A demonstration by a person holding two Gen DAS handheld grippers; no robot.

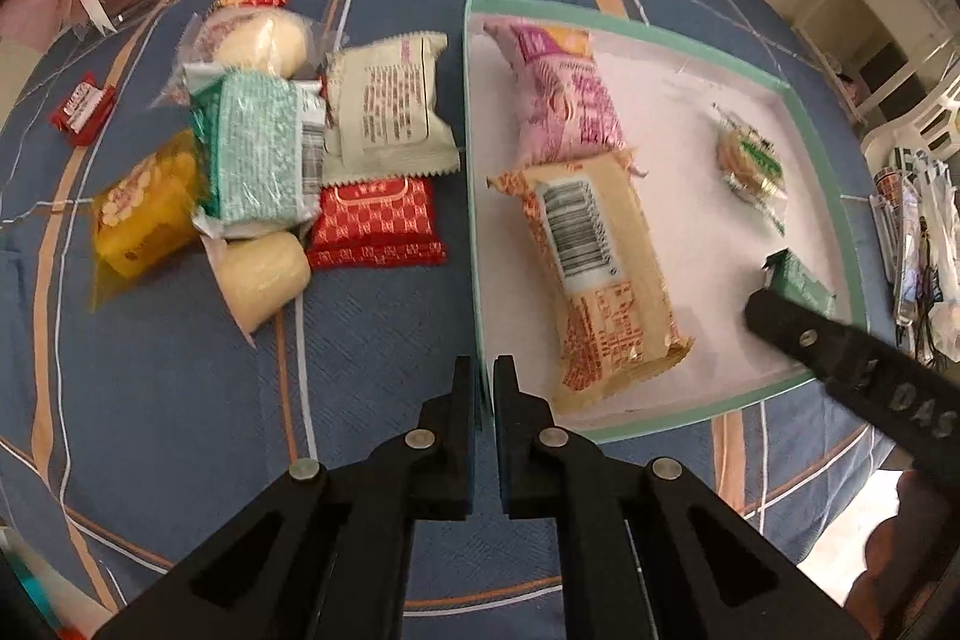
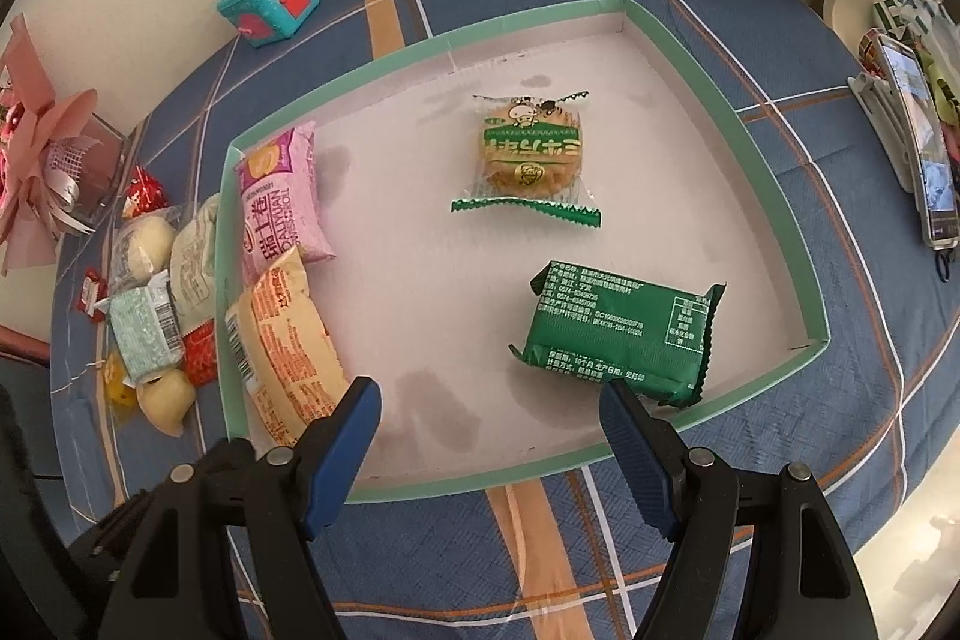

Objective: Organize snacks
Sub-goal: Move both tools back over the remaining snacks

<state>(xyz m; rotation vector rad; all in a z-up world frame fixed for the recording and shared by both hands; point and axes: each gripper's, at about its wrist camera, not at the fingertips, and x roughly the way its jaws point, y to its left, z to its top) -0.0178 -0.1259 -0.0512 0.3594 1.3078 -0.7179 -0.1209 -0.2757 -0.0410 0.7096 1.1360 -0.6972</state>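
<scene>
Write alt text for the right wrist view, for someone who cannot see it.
The open right gripper hovers empty over a shallow green-rimmed tray holding four wrapped snacks: a dark green packet nearest, a round cake in a clear green-edged wrapper, a pink packet and an orange packet. More snacks lie piled left of the tray on a blue plaid cloth.
</scene>
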